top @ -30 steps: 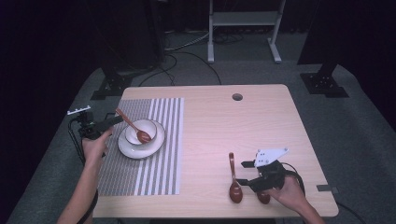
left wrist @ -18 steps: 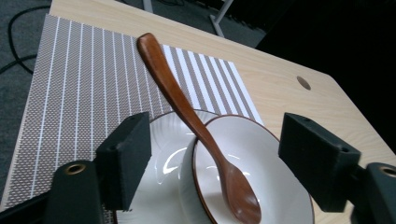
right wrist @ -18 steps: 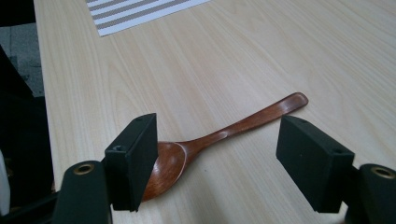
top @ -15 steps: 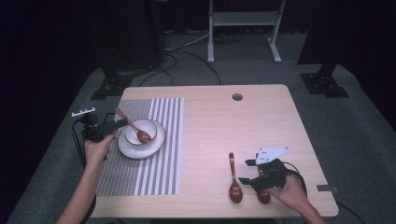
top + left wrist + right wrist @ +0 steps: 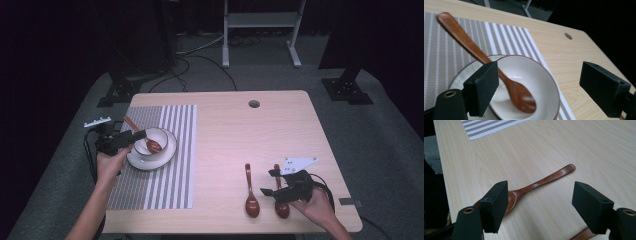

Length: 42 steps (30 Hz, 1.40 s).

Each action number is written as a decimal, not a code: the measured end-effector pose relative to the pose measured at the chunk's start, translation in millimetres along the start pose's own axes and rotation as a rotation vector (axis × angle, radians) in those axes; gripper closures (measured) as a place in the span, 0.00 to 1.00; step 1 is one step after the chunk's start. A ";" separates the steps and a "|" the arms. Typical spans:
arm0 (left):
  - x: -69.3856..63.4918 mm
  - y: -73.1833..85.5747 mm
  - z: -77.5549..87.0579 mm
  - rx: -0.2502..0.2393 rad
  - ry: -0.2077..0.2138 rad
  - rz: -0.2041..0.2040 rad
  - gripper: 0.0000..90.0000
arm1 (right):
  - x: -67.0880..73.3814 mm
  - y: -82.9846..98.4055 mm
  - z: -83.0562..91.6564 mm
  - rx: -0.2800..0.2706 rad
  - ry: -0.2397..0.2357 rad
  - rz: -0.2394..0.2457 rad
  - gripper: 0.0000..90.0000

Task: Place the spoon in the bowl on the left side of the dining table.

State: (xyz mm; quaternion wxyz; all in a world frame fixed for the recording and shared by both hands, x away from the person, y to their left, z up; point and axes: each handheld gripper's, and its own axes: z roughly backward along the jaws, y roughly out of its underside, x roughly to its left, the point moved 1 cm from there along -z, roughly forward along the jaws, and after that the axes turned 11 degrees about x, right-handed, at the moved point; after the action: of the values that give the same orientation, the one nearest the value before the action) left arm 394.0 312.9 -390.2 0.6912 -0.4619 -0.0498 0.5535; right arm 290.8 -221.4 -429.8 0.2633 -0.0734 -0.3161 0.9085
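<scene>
A white bowl [image 5: 159, 136] sits on a white plate [image 5: 150, 161] on the striped placemat [image 5: 165, 180]. A brown wooden spoon [image 5: 148, 143] rests in the bowl, its handle leaning over the rim to the back left. My left gripper [image 5: 135, 139] is open just left of the bowl; in the left gripper view the left gripper [image 5: 541, 75] has its jaws either side of the bowl [image 5: 536, 75] and spoon [image 5: 519, 96]. Two more wooden spoons [image 5: 250, 192] [image 5: 281, 205] lie near the front right. My right gripper [image 5: 269, 182] [image 5: 541, 202] stands open between them, its jaws on either side of the left spoon [image 5: 539, 183].
The light wooden table [image 5: 240, 135] has a round cable hole [image 5: 254, 104] at the back. A grey floor and dark stands surround it. A metal rack's legs [image 5: 260, 40] stand behind the table.
My left gripper has shifted right, closer to the bowl. The spoon in the bowl and the right gripper have barely moved.
</scene>
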 end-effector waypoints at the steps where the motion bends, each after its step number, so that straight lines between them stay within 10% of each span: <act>1: -1.1 0.7 -1.7 0.004 0.003 -0.003 0.16 | 0.2 0.2 0.3 0.003 0.004 0.001 0.31; 42: -64.4 47.3 -48.1 0.111 0.100 -0.153 0.10 | -9.2 20.8 6.3 -0.004 0.007 -0.061 0.32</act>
State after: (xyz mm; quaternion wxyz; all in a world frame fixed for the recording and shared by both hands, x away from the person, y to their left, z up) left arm 363.3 230.7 -421.8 0.7574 -0.4451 -0.0195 0.4773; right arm 287.7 -243.4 -437.9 0.2919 -0.0675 -0.3189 0.8992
